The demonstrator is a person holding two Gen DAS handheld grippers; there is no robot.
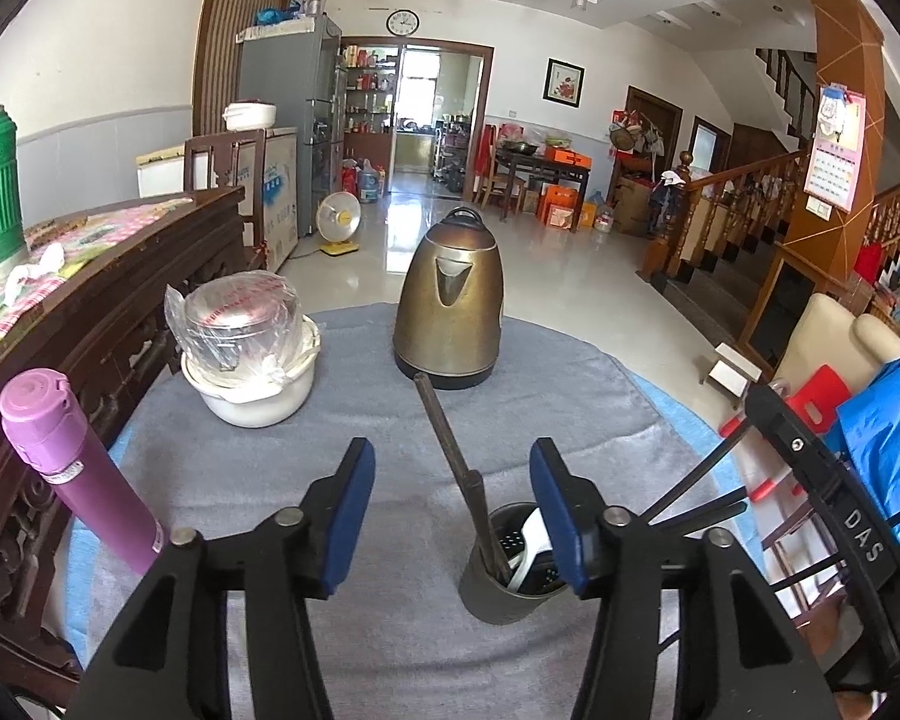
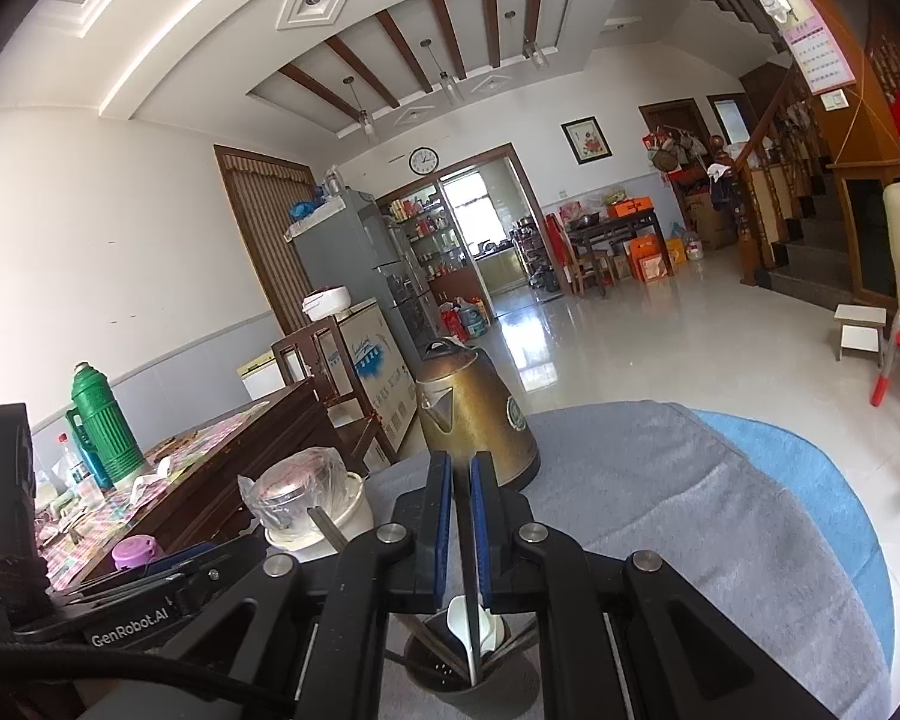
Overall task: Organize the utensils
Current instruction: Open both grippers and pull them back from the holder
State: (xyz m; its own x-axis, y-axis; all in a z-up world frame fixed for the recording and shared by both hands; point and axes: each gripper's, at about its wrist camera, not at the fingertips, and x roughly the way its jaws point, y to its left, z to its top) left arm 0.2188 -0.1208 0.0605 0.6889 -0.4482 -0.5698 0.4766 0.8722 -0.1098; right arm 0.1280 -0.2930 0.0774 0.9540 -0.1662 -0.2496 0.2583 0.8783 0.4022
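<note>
A dark utensil holder cup point(image 1: 498, 591) stands on the grey cloth between my left gripper's fingers, nearer the right one. It holds dark chopsticks point(image 1: 450, 450) that lean toward the kettle, and a white spoon point(image 1: 531, 546). My left gripper point(image 1: 453, 516) is open around the cup. My right gripper point(image 2: 461, 531) is shut on a thin dark utensil point(image 2: 469, 612) whose lower end reaches down into the cup point(image 2: 450, 675), beside the white spoon point(image 2: 462, 624). The right gripper's body shows at the right in the left wrist view point(image 1: 834, 516).
A brass kettle point(image 1: 450, 306) stands at the far middle of the cloth. A white pot with a bagged lid point(image 1: 249, 348) sits at the far left. A purple bottle point(image 1: 75, 462) stands at the left edge. A dark wooden table point(image 1: 90, 276) adjoins on the left.
</note>
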